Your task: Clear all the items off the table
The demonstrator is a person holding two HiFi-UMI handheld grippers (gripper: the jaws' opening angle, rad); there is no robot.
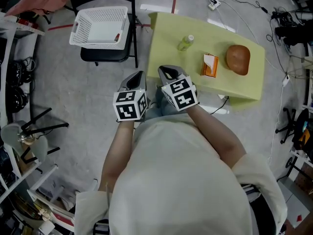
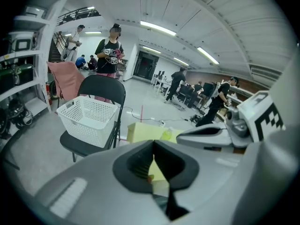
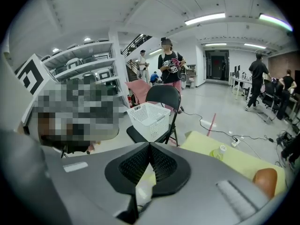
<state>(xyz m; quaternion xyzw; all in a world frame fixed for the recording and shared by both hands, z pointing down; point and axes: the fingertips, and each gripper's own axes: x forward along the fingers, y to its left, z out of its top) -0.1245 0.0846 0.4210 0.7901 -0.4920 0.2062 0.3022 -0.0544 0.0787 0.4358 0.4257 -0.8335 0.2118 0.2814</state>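
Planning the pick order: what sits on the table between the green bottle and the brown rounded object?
An orange box lies between them, as the head view shows.
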